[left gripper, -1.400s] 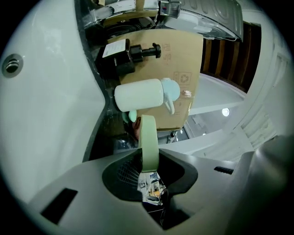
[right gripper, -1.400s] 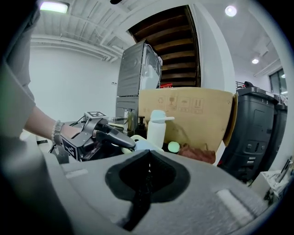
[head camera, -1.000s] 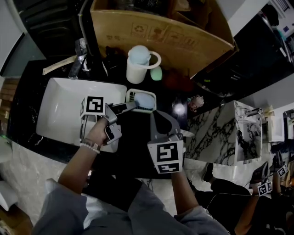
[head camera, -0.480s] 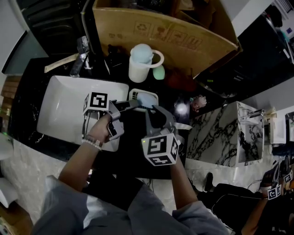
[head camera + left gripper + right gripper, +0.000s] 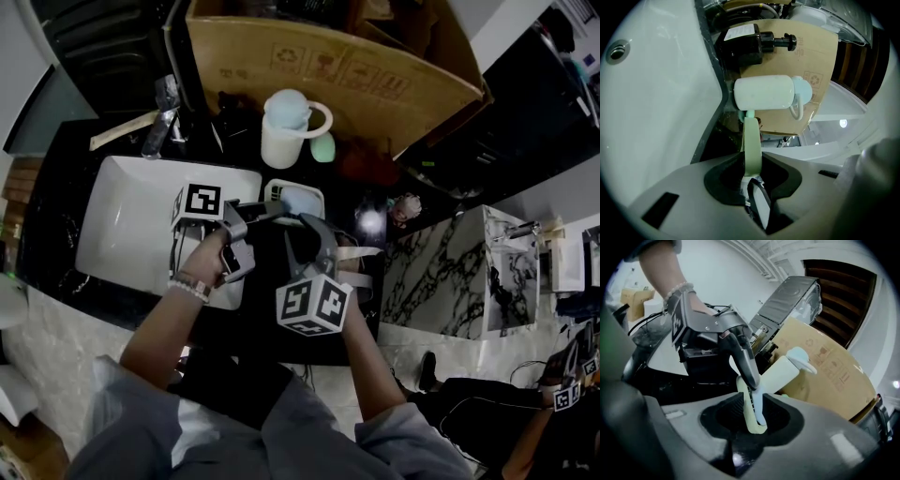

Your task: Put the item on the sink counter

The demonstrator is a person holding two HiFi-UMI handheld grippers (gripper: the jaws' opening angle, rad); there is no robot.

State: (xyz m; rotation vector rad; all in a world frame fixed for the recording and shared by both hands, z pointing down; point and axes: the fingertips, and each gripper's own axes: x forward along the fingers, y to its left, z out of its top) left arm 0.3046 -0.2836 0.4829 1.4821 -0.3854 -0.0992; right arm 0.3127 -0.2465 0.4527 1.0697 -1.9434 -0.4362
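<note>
The item is a pale green soap dish (image 5: 292,200) with a light blue piece in it, just right of the basin. My left gripper (image 5: 270,212) is shut on its rim; in the left gripper view the green rim (image 5: 751,140) is pinched between the jaws of the left gripper (image 5: 751,164). My right gripper (image 5: 309,246) has just been opening its jaws. They stand wide around the dish's near edge (image 5: 751,404), which sits between the jaws of the right gripper (image 5: 752,412) with gaps on both sides. Whether the dish touches the counter is unclear.
A white basin (image 5: 122,220) lies at the left in the black counter (image 5: 272,309), with a faucet (image 5: 161,111) behind it. A white cup with a blue lid (image 5: 284,129) and a small green thing (image 5: 322,147) stand behind the dish. A cardboard box (image 5: 328,61) looms at the back.
The right gripper has rolled and slid left toward the dish, and its jaws have opened around the dish's edge. The left gripper has kept its hold and barely moved.
</note>
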